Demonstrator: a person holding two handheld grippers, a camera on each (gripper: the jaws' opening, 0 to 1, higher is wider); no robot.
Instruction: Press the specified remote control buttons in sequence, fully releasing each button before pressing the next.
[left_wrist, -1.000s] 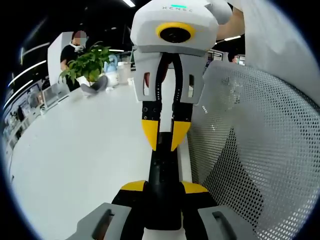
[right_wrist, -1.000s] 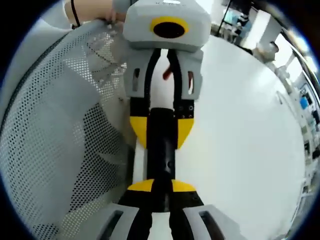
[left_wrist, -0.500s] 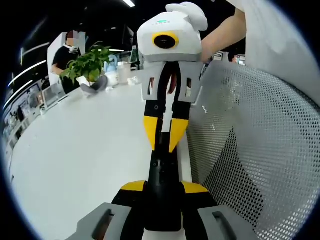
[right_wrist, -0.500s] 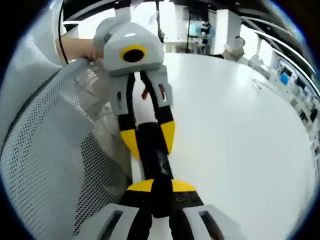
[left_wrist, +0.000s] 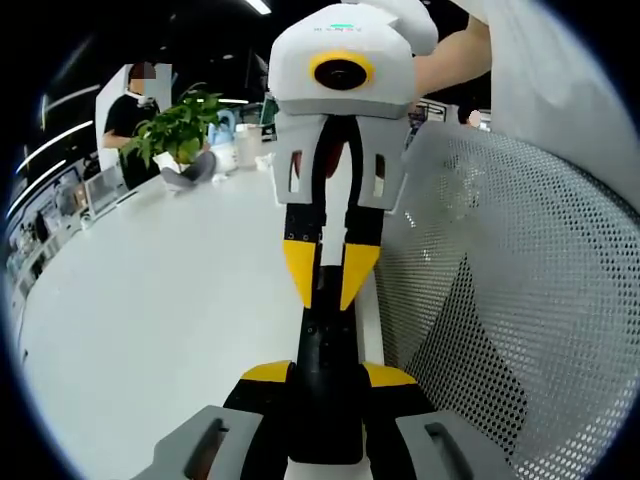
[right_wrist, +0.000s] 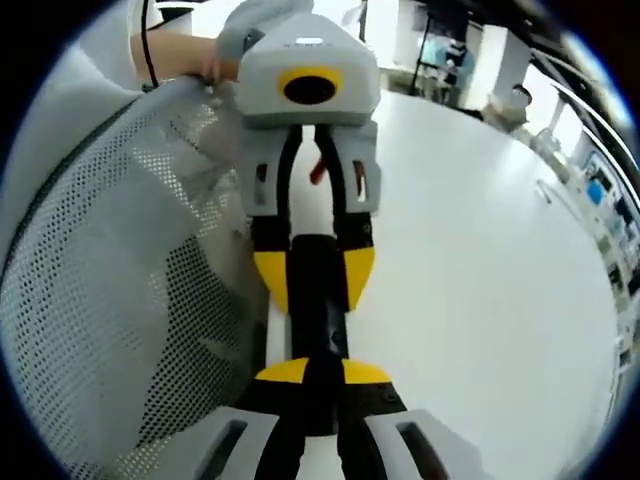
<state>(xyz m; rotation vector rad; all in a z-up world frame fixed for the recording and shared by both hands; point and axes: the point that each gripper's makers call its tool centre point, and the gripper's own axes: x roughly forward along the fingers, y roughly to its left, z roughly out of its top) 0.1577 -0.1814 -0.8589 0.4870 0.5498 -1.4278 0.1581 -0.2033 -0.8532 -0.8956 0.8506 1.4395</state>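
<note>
- Left claw (left_wrist: 327, 372): jaws clamped on the near end of the black remote control (left_wrist: 326, 350), yellow pads on both sides of it. Grip sits at 6 o'clock in the left gripper view.
- Remote control runs from 6 o'clock up toward centre, lying along the edge of the white desk (left_wrist: 160, 300).
- Right claw (left_wrist: 331, 275) comes in from 12 o'clock in the left gripper view, yellow tips down, nearly pressed together, on the remote's far end. Cannot tell if a tip is actually on a button.
- Right gripper view, mirror picture: right claw (right_wrist: 313, 372) at 6 o'clock, jaws close together with the remote control (right_wrist: 318, 290) between them; contact looks likely, grip force not readable.
- There the left claw (right_wrist: 314, 278) enters from 12 o'clock, its yellow pads on either side of the remote's far end.
- White mesh chair back (left_wrist: 510, 300) at 3 o'clock in the left gripper view, just beside the remote; it sits at 9 o'clock (right_wrist: 110, 270) in the right gripper view.
- Desk (right_wrist: 480, 280) spreads out at 3 o'clock in the right gripper view.
- Potted plant (left_wrist: 178, 128) at 10 o'clock on the far part of the desk, a person (left_wrist: 135, 110) behind it.
- A hand (left_wrist: 450, 55) holds the right gripper's body at 1 o'clock.
</note>
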